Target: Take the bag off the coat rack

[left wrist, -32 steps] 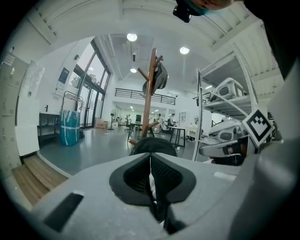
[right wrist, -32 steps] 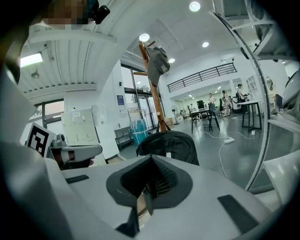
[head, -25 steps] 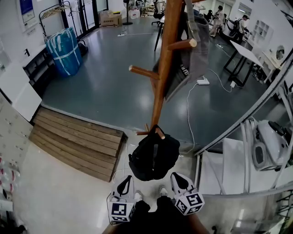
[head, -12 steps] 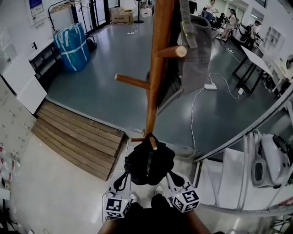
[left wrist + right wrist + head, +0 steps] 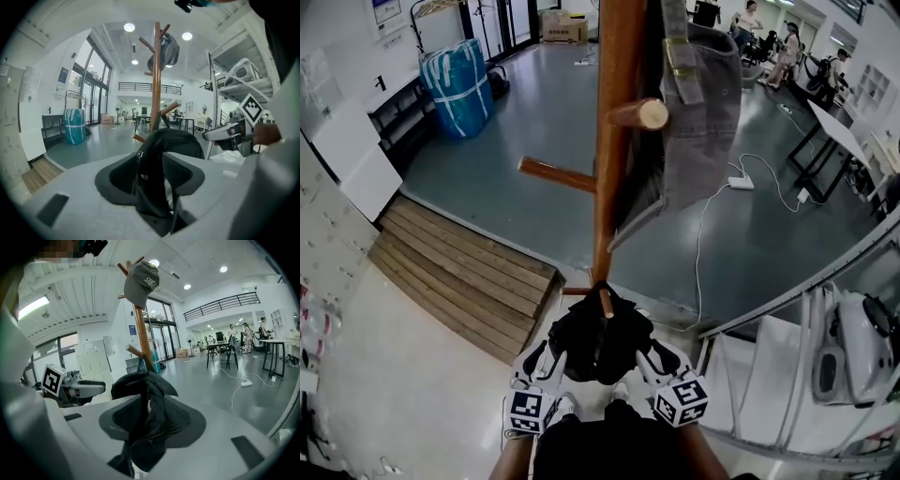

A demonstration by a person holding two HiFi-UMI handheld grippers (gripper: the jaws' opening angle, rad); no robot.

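A black bag (image 5: 598, 337) hangs from a low peg (image 5: 605, 302) of the wooden coat rack (image 5: 614, 141). My left gripper (image 5: 542, 361) is at the bag's lower left and my right gripper (image 5: 653, 361) at its lower right. Both sets of jaws are opening. In the left gripper view, a fold of the bag (image 5: 173, 140) with a strap lies in the wide gap of the left gripper (image 5: 152, 180), not squeezed. In the right gripper view, bag fabric (image 5: 136, 383) hangs loose between the pads of the right gripper (image 5: 150, 427).
A grey cap (image 5: 698, 103) hangs on a higher peg. A wooden ramp (image 5: 459, 281) lies to the left, a blue wrapped bundle (image 5: 457, 75) stands farther back. A white metal shelf frame (image 5: 787, 309) stands close on the right. A cable and power strip (image 5: 741, 183) lie on the floor.
Both grippers have risen from below the bag to its lower sides. Their jaws, shut before, now stand apart around the bag's fabric. The view has moved closer to the rack.
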